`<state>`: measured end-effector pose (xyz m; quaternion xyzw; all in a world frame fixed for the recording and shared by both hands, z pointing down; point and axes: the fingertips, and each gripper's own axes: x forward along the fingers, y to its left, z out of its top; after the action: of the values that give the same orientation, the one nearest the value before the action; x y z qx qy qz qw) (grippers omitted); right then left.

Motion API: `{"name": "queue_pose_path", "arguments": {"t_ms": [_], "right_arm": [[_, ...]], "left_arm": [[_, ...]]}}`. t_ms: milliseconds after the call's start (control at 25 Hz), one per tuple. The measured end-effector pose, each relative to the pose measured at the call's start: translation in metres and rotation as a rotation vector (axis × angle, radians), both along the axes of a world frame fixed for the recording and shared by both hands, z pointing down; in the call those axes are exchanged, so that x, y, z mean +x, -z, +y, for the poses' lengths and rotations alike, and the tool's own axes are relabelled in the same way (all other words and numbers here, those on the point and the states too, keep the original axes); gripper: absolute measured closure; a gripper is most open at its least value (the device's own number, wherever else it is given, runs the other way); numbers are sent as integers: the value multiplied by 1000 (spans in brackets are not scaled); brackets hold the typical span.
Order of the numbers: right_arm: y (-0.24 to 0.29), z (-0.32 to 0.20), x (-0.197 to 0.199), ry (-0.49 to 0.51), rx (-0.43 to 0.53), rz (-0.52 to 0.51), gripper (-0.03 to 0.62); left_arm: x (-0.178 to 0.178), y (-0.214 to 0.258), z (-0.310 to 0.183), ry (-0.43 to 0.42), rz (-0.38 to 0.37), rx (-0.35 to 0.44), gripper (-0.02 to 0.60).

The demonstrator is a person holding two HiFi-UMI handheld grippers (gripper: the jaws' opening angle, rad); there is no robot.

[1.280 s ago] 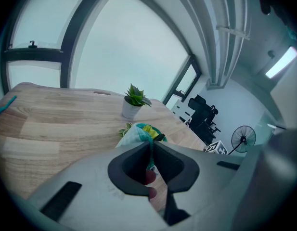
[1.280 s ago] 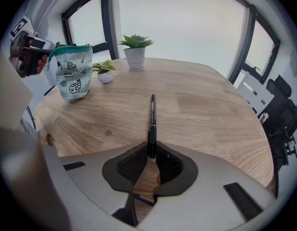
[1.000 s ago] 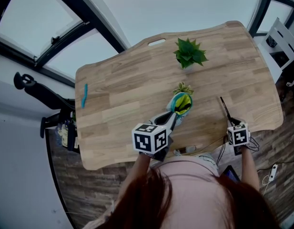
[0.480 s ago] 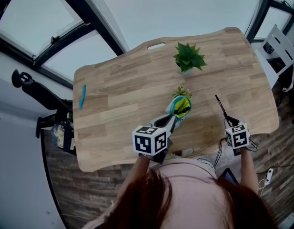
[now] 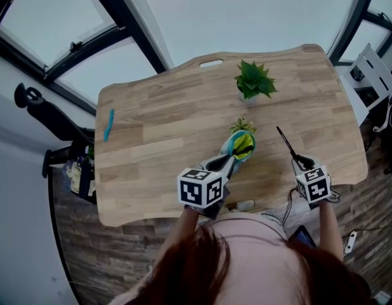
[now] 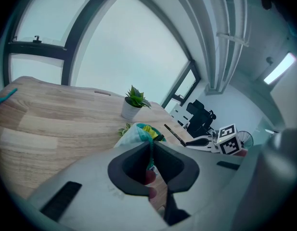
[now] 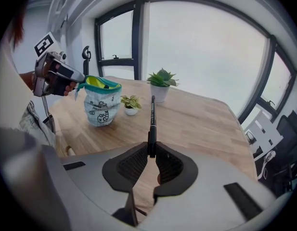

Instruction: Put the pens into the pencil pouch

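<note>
Right hand-held gripper (image 5: 297, 162), low on the tabletop near 5 o'clock, is clenched on the tail end of a slim black pen (image 5: 285, 143). In the right gripper view its jaws (image 7: 151, 150) meet on the barrel, and the pen (image 7: 151, 117) runs straight out from them above the wood. From the head view the pen's tip points toward 11 o'clock.

At 9 o'clock from the pen, apart from it, stands the pale fabric pencil pouch with a cartoon print, a turquoise rim and a yellow-green lining (image 5: 240, 146). It sits upright close to the middle of the light wooden tabletop (image 5: 164, 126), with its mouth open upward.

Left hand-held gripper (image 5: 230, 164) reaches in from 7 o'clock of the pouch. Its jaws (image 6: 151, 147) are pinched together on the rim fabric of the pouch (image 6: 137, 132). The right gripper view shows this grip at the rim on the pouch's (image 7: 103, 105) left side.

A small green plant in a little white pot (image 5: 244, 124) stands just beside the pouch at 12 o'clock. Farther along the same line, near the far edge, is a larger spiky green plant in a white pot (image 5: 253, 81).

A slim turquoise pen (image 5: 108, 124) lies alone at the table's 9 o'clock edge, well apart from everything else.
</note>
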<state>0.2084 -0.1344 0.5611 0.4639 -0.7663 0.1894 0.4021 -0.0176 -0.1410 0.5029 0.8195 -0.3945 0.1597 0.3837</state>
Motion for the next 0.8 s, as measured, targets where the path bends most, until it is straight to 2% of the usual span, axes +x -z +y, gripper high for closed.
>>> {"name": "queue_pose_path", "arguments": {"t_ms": [280, 520, 800], "right_arm": [[23, -2, -28, 116, 21, -4, 546], [37, 1, -48, 238, 33, 34, 546], [55, 2, -67, 365, 7, 55, 546]], "left_arm": [[-2, 0, 1, -2, 8, 3, 561], [-1, 0, 3, -11, 13, 8, 561], [-1, 0, 3, -10, 19, 9, 561]]}}
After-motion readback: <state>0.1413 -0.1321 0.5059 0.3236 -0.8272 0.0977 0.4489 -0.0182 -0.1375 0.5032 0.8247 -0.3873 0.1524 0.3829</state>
